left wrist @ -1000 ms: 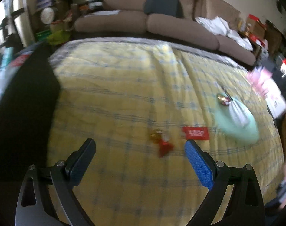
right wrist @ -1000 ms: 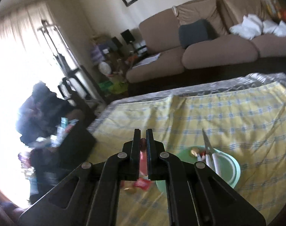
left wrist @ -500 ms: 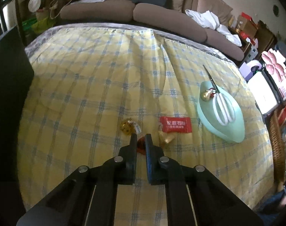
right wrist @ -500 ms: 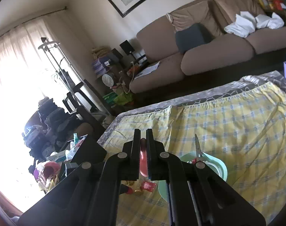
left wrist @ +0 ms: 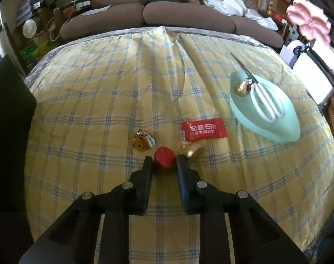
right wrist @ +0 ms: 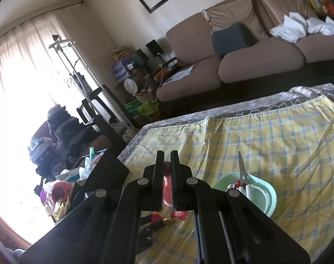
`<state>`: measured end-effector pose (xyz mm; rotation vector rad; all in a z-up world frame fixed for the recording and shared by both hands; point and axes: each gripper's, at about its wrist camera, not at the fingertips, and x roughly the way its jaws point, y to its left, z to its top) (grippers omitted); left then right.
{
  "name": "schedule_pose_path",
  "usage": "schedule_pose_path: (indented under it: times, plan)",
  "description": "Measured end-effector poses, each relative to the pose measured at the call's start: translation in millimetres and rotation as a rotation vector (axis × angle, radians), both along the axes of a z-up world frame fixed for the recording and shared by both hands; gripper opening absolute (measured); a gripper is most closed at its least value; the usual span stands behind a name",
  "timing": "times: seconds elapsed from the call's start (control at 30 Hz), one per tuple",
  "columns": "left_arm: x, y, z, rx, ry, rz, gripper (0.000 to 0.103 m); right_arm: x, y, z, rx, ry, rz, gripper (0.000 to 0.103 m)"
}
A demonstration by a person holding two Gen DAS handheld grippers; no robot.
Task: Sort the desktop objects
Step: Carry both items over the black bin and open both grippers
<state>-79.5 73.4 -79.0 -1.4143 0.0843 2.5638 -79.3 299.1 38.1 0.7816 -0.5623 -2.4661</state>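
The left claw (left wrist: 164, 161) stood a little way open, its jaws having just eased apart, with a round red-wrapped candy (left wrist: 164, 160) lying between the fingertips on the yellow checked cloth (left wrist: 114, 92) of the counter; whether the pads pressed on it could not be told. The right claw (right wrist: 166, 160) was closed nearly tight on a thin pink-red object (right wrist: 167, 187) (its kind too hidden to name). On the cloth lay four loose sweets: the red one, a gold-brown wrapped candy (left wrist: 142, 140) just to its left, a gold foil candy (left wrist: 191, 148) just to its right, and one flat red packet (left wrist: 203, 129) touching that foil piece. Well to the right sat one pale green dish (left wrist: 274, 129), holding one pair of white-handled scissors (left wrist: 262, 96) and one more gold-foil candy (left wrist: 241, 87) beside the blades.
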Motion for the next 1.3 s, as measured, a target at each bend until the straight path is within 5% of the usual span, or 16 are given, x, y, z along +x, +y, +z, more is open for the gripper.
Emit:
schedule_pose_path:
  times: [0.27, 0.53, 0.7, 0.97, 1.3]
  plan:
    - [25, -32, 58, 0.014, 0.115, 0.029, 0.02, 1, 8, -2, 0.011, -0.002, -0.026, 0.006]
    - [76, -106, 178, -0.001, 0.348, 0.268, 0.02, 5, 8, 8, -0.008, 0.008, -0.029, 0.006]
    - [100, -160, 228, -0.052, 0.467, 0.449, 0.02, 14, -37, 21, 0.026, 0.04, 0.067, 0.006]
    - [102, -243, 222, -0.061, 0.396, 0.645, 0.02, 24, -181, 0, 0.09, -0.046, 0.312, 0.006]
    - [109, -298, 203, 0.022, 0.296, 0.742, 0.021, 28, -334, 47, 0.06, -0.025, 0.398, 0.006]
